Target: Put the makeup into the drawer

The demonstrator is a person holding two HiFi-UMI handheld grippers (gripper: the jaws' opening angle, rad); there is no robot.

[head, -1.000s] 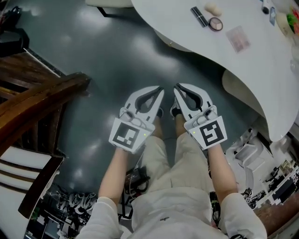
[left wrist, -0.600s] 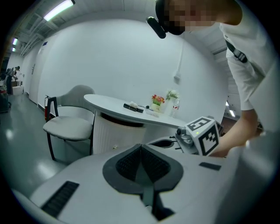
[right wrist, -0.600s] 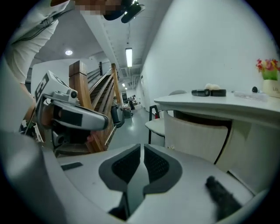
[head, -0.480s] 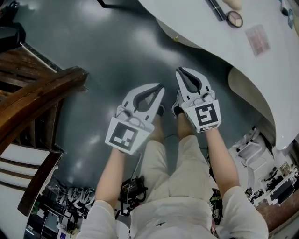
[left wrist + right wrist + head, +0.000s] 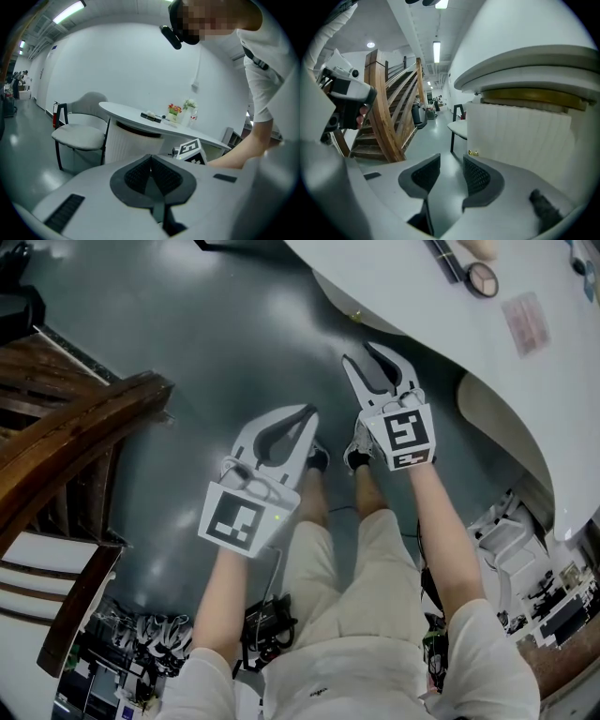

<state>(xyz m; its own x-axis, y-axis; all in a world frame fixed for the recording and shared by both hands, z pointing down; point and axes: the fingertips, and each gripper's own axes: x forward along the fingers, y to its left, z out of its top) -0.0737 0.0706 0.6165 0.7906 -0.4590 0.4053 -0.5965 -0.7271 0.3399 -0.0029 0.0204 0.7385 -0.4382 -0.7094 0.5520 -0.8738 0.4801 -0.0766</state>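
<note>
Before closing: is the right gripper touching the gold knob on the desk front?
Apart. The head view shows bare floor between the right gripper and the gold knob; its tongs have just been opening, with nothing between them.

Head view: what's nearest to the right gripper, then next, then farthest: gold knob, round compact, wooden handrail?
1. Gold knob, just ahead of the right gripper, whose empty jaws have just been opening.
2. Round compact, upper right on the white desk.
3. Wooden handrail, far left.
</note>
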